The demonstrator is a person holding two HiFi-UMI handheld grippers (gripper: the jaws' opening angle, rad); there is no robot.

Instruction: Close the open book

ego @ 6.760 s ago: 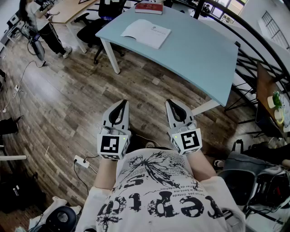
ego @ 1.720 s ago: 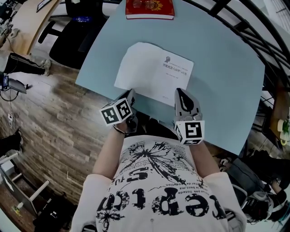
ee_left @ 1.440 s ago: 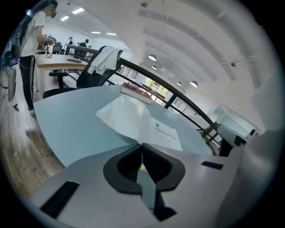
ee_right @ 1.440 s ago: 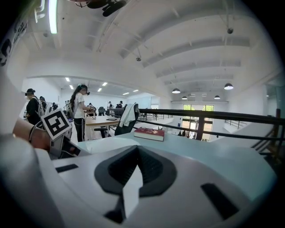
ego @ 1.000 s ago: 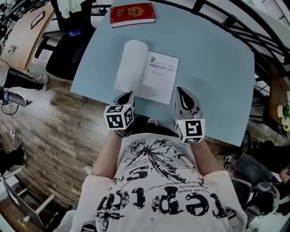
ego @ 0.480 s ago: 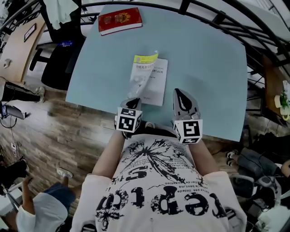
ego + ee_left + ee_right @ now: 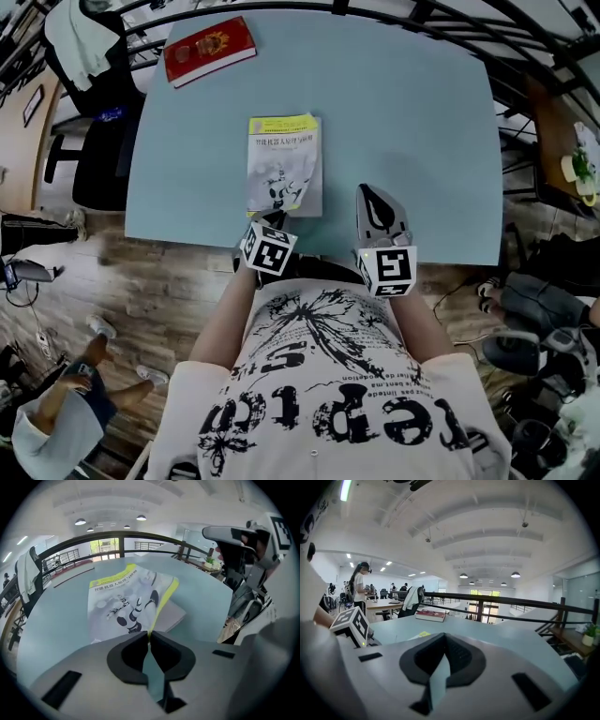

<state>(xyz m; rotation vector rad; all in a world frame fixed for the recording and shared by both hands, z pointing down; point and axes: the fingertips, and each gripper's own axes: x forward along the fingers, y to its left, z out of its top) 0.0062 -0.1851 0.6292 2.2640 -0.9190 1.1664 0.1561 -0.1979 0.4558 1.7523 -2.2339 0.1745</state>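
The book [image 7: 284,178] lies on the pale blue table [image 7: 412,112] with its grey and yellow front cover up. In the left gripper view the book [image 7: 124,602] shows that cover raised slightly at its near corner. My left gripper [image 7: 277,220] is at that near edge. Its jaws [image 7: 149,637] pinch the yellow cover edge and are just starting to open. My right gripper [image 7: 372,192] hovers to the right of the book, over the table's near edge, shut and empty. Its tips [image 7: 443,639] meet.
A red book [image 7: 208,49] lies at the table's far left corner, also seen as the red book [image 7: 430,615]. A black railing [image 7: 525,37] runs behind the table. A dark chair [image 7: 98,141] stands to the left. A person [image 7: 56,422] is at bottom left.
The left pages and cover swung over to the right and the book went from open to nearly closed. My left gripper travelled right and down with the cover.
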